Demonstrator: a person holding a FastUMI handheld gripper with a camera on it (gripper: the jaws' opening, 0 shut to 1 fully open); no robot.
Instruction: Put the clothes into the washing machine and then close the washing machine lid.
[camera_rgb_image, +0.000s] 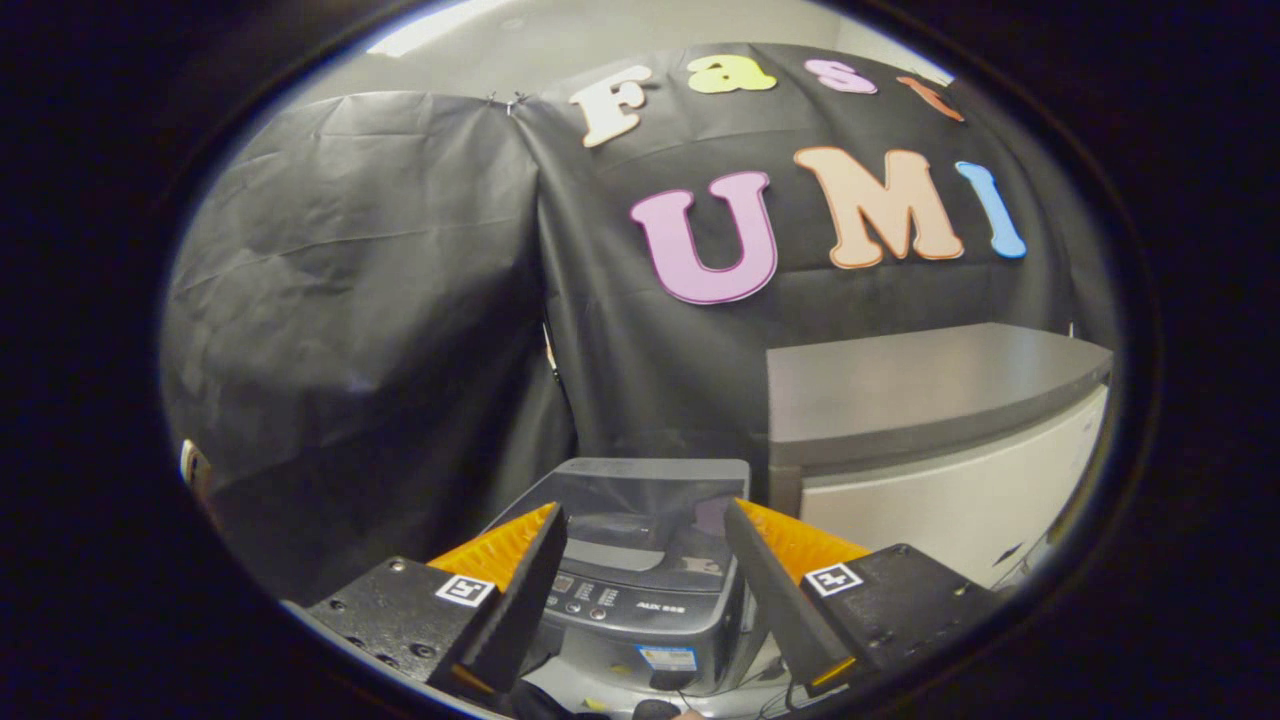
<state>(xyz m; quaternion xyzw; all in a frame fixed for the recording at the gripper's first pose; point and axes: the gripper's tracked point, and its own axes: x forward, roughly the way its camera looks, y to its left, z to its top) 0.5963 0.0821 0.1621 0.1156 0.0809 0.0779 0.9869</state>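
While the gripper (640, 540) hangs with its fingers spread apart and holding nothing, the washing machine (640, 580) sits framed in the gap between them.

Black cloth wall (350, 300) fills the left; next comes the left finger (520, 590), then the machine just ahead and below, its lid (640, 500) shut and its button panel (620, 600) facing the fingers, then the right finger (780, 590). Beside the machine on the right stands a pale cabinet (950, 500) with a grey top (920, 380).
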